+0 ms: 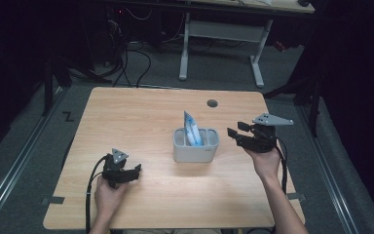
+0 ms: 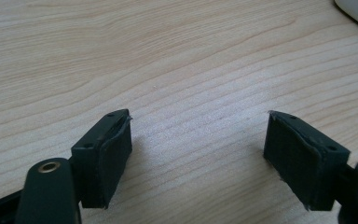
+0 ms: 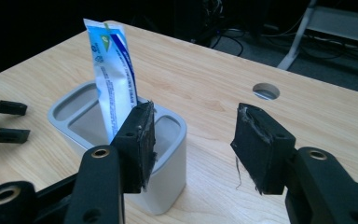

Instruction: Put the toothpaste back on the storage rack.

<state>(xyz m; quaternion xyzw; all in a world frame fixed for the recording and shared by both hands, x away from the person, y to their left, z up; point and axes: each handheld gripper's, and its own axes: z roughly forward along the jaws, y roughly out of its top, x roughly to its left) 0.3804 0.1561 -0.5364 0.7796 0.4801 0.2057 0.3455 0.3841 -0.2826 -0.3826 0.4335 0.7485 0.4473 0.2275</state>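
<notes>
The left hand (image 1: 108, 195) rests low with its left gripper (image 1: 137, 169) pointing right, jaws spread wide and empty. The right hand (image 1: 265, 161) is raised higher, forearm angled up from the bottom edge; its right gripper (image 1: 233, 130) points left, jaws parted with nothing between them

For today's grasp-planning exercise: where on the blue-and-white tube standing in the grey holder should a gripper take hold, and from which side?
Grip the tube on its flat crimped upper end, which sticks up above the holder rim. Probably come from above, jaws across the two broad printed faces. The lower part sits inside a compartment, so the walls block it. The open right gripper is nearest.
</notes>
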